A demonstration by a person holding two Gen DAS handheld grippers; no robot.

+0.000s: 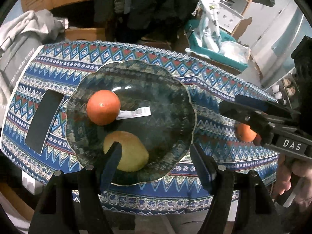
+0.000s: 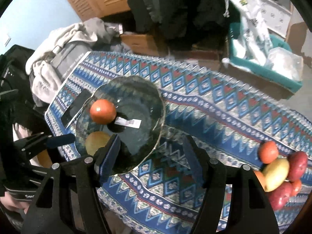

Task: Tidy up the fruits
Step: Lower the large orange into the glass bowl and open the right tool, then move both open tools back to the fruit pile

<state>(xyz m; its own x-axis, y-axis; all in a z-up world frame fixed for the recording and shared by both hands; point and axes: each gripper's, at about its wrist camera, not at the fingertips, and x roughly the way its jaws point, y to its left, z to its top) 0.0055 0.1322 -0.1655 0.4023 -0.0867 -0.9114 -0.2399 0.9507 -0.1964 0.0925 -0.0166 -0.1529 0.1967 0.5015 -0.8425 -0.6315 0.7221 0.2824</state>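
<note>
A dark glass plate [image 1: 175,101] with a scalloped rim lies on the patterned cloth. On it sit a round orange-red fruit [image 1: 103,107] and a yellow fruit [image 1: 132,152], with a white label [image 1: 136,114] between them. My left gripper [image 1: 156,163] hangs open over the plate's near edge, holding nothing; its left finger covers part of the yellow fruit. In the right wrist view my right gripper [image 2: 152,156] stands open and empty over the plate's [image 2: 136,97] right rim. A pile of loose fruit lies far right: an orange one [image 2: 268,152], a yellow one [image 2: 276,173] and red ones [image 2: 297,165].
A black phone [image 1: 43,120] lies on the cloth left of the plate. Grey clothes [image 1: 23,39] are heaped beyond the table's left end. A teal box [image 1: 214,46] with white bags stands behind the table at right. The table's edges are close on all sides.
</note>
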